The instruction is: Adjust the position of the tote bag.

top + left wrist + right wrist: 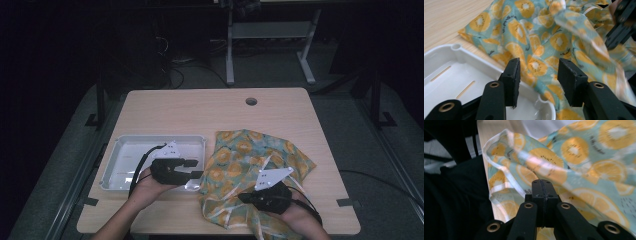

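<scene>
My right hand-held gripper (541, 185) has its jaws pressed together, pinching a fold of the fruit-print cloth (250, 165) near the surface's (200, 107) front edge. My left hand-held gripper (537, 75) is open, nothing between its jaws, over the white tray's (125, 150) right end, just beside the cloth.

Black grippers (192, 168), brass-ringed screws, cables

Fruit-print cloth (250, 165): teal with orange and kiwi slices, white hem. Crumpled, loosely spread over right half of table, left edge just beside tray corner. Near edge bunched up, rumpled folds, draping off near table edge.
</scene>
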A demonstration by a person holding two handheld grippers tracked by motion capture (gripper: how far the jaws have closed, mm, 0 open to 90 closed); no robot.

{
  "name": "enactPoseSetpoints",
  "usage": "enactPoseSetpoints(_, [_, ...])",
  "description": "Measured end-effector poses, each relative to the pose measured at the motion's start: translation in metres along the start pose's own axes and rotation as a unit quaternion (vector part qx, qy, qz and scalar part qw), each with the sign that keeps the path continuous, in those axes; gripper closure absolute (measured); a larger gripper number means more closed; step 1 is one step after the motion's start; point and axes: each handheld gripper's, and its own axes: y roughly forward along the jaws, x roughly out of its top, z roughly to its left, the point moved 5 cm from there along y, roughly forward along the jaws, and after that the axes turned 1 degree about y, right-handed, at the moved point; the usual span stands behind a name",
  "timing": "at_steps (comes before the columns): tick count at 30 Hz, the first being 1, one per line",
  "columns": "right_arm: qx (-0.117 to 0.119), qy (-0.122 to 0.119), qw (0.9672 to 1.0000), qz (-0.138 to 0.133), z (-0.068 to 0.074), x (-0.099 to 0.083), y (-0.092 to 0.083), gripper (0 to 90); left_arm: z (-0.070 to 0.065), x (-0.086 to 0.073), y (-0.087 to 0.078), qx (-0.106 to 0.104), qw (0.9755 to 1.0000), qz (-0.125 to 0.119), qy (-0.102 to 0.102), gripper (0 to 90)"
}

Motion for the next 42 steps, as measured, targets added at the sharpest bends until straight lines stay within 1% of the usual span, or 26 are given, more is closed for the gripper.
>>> enactPoseSetpoints(1, [0.003,-0.003,1.0,0.002,0.001,0.0,0.001,88.6,-0.002,0.002,0.001,-0.008,1.0,0.0,-0.001,49.3])
enactPoseSetpoints(2, [0.003,-0.005,1.0,-0.001,0.001,0.0,-0.001,84.4,-0.005,0.005,0.002,-0.014,0.9999,-0.002,0.003,48.3])
enactPoseSetpoints(4, [0.002,0.001,0.9999,-0.014,0.001,0.002,-0.01,80.7,-0.011,0.011,0.006,-0.025,0.9996,0.0,0.012,46.9])
enactPoseSetpoints(5, [-0.003,0.002,0.9998,-0.022,0.001,0.002,-0.016,79.3,-0.014,0.014,0.008,-0.028,0.9995,0.001,0.013,46.6])
enactPoseSetpoints(6, [-0.008,0.003,0.9995,-0.03,0.001,0.002,-0.022,77.7,-0.017,0.017,0.01,-0.034,0.9992,0.003,0.02,46.1])
enactPoseSetpoints(8, [-0.02,0.011,0.9988,-0.042,-0.001,-0.001,-0.034,74.0,-0.022,0.022,0.015,-0.041,0.9989,0.003,0.023,45.5])
enactPoseSetpoints(11, [-0.047,0.022,0.9971,-0.056,-0.004,-0.007,-0.05,68.0,-0.03,0.027,0.024,-0.053,0.9981,0.009,0.032,43.6])
enactPoseSetpoints(12, [-0.056,0.026,0.9963,-0.059,-0.006,-0.008,-0.055,66.0,-0.033,0.028,0.026,-0.057,0.9978,0.011,0.03,42.2])
enactPoseSetpoints(14, [-0.077,0.031,0.9943,-0.067,-0.012,-0.009,-0.065,63.5,-0.039,0.03,0.031,-0.067,0.997,0.016,0.033,39.9])
enactPoseSetpoints(16, [-0.097,0.036,0.9916,-0.078,-0.017,-0.009,-0.077,61.2,-0.044,0.032,0.036,-0.075,0.9963,0.02,0.036,37.2])
enactPoseSetpoints(19, [-0.126,0.051,0.9863,-0.093,-0.024,-0.012,-0.097,56.8,-0.05,0.034,0.043,-0.082,0.9957,0.022,0.037,34.6])
enactPoseSetpoints(21, [-0.144,0.06,0.9826,-0.101,-0.027,-0.016,-0.109,53.4,-0.056,0.033,0.049,-0.087,0.9951,0.027,0.04,31.7])
enactPoseSetpoints(23, [-0.162,0.071,0.9788,-0.103,-0.031,-0.022,-0.118,49.0,-0.061,0.031,0.054,-0.091,0.9943,0.031,0.045,29.2])
enactPoseSetpoints(25, [-0.173,0.083,0.9762,-0.102,-0.033,-0.033,-0.125,45.1,-0.066,0.027,0.059,-0.091,0.994,0.036,0.049,26.7])
enactPoseSetpoints(26, [-0.175,0.094,0.975,-0.1,-0.033,-0.039,-0.127,44.5,-0.068,0.025,0.061,-0.093,0.9937,0.039,0.049,25.7])
enactPoseSetpoints(29, [-0.171,0.109,0.9747,-0.094,-0.036,-0.056,-0.128,41.3,-0.073,0.022,0.066,-0.09,0.9934,0.046,0.054,22.9])
enactPoseSetpoints(30, [-0.166,0.115,0.9754,-0.089,-0.037,-0.06,-0.125,40.0,-0.074,0.022,0.067,-0.09,0.9931,0.048,0.057,22.4])
enactPoseSetpoints(31, [-0.161,0.118,0.9764,-0.082,-0.038,-0.064,-0.122,39.1,-0.076,0.022,0.069,-0.091,0.9932,0.047,0.055,21.9])
enactPoseSetpoints(33, [-0.15,0.125,0.9783,-0.07,-0.042,-0.068,-0.113,38.6,-0.08,0.021,0.071,-0.094,0.9923,0.053,0.061,21.1])
enactPoseSetpoints(34, [-0.145,0.124,0.9795,-0.065,-0.043,-0.07,-0.109,38.6,-0.082,0.02,0.072,-0.093,0.9921,0.055,0.064,20.9])
enactPoseSetpoints(36, [-0.142,0.123,0.9807,-0.056,-0.046,-0.072,-0.102,39.4,-0.084,0.018,0.075,-0.09,0.991,0.067,0.073,20.6])
enactPoseSetpoints(37, [-0.138,0.126,0.981,-0.053,-0.047,-0.072,-0.097,40.7,-0.084,0.016,0.076,-0.089,0.9908,0.07,0.075,20.6])
enactPoseSetpoints(38, [-0.138,0.126,0.981,-0.053,-0.047,-0.072,-0.097,40.7,-0.084,0.014,0.078,-0.089,0.9904,0.075,0.074,20.6])
enactPoseSetpoints(42, [-0.135,0.127,0.9813,-0.053,-0.048,-0.073,-0.095,47.2,-0.083,0.009,0.081,-0.084,0.9886,0.09,0.087,28.6])
